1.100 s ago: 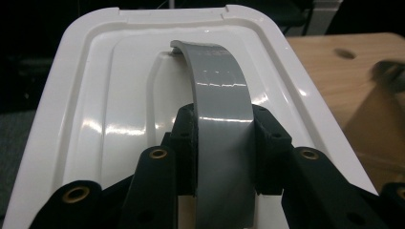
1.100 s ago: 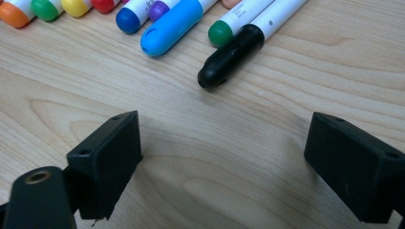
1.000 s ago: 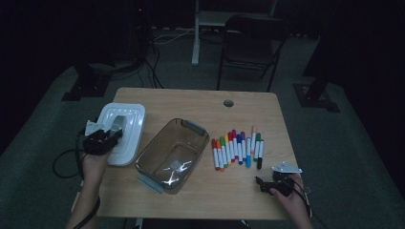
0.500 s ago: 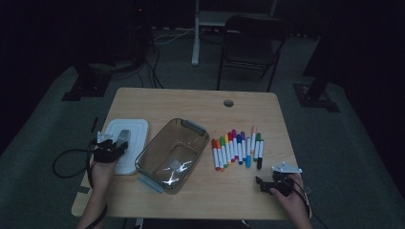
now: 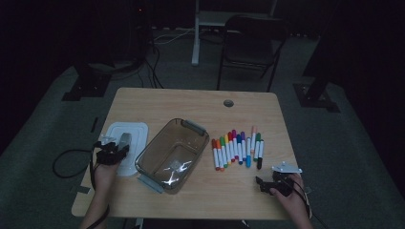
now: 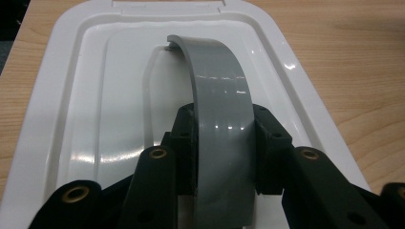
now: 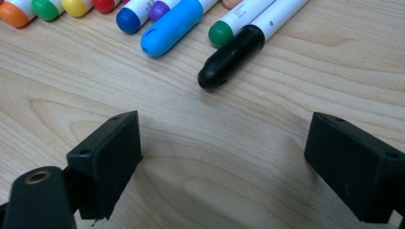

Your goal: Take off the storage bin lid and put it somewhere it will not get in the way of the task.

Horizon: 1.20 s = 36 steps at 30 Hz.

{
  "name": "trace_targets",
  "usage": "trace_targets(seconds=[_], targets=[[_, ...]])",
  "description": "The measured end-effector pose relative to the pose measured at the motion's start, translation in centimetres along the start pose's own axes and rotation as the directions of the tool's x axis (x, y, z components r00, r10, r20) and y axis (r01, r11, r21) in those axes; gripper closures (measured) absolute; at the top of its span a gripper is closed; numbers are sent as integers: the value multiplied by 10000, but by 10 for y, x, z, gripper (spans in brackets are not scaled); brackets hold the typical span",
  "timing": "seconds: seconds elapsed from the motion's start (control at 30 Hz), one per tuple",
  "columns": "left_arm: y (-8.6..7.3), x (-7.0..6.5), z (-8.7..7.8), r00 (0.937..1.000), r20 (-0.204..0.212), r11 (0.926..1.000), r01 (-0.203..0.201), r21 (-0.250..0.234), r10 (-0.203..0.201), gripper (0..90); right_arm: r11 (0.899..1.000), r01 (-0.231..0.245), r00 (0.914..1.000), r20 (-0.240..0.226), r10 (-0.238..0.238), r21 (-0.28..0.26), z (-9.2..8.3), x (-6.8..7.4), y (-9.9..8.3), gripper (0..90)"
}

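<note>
**Lid held by its grey latch strip, near-left of bench**

The left tool is clamped on the grey handle, a curved plastic strip arching up from the white lid. The lid lies flat at the near-left of the bench, just left of the clear bin.

Handling judgement: the lid looks light, stiff and glossy, so probably slippery on its flat faces. The grey strip is the sensible hold: narrow enough for the pads, raised off the surface. It likely flexes or pivots a little, so the lid may swing or tilt when lifted from one end.

The right tool stands wide and holds nothing, resting low at the near-right, just short of the black marker at the right end of the marker row.
</note>
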<state>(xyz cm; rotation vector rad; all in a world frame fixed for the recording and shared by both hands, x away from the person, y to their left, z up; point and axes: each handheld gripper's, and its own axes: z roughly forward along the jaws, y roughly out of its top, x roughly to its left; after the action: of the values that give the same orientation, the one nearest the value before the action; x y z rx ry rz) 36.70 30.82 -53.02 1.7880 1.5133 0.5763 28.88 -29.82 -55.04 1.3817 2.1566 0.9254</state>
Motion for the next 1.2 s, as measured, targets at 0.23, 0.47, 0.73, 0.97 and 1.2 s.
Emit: trace_targets(seconds=[0.23,0.47,0.73,0.97,1.2], targets=[[9,-3,-12,9990,401,9994,-196,-272,207,189,10000,0,10000,0,0,0,0,0,0,117],[17,-13,-17,9946,877,9975,-523,-467,563,5,10000,-4,10000,-3,4,3,0,0,0,118],[17,-33,-13,9757,1542,9876,-1505,-452,1557,5,9998,197,9995,-226,-197,3,0,-4,0,120],[14,-41,-14,9670,1729,9822,-1808,-513,1871,6,9983,580,9967,-562,-581,-41,2,-9,2,127],[8,-44,-18,9674,1802,9837,-1703,-570,1779,6,9998,183,9996,-202,-184,-19,0,-5,0,125]])
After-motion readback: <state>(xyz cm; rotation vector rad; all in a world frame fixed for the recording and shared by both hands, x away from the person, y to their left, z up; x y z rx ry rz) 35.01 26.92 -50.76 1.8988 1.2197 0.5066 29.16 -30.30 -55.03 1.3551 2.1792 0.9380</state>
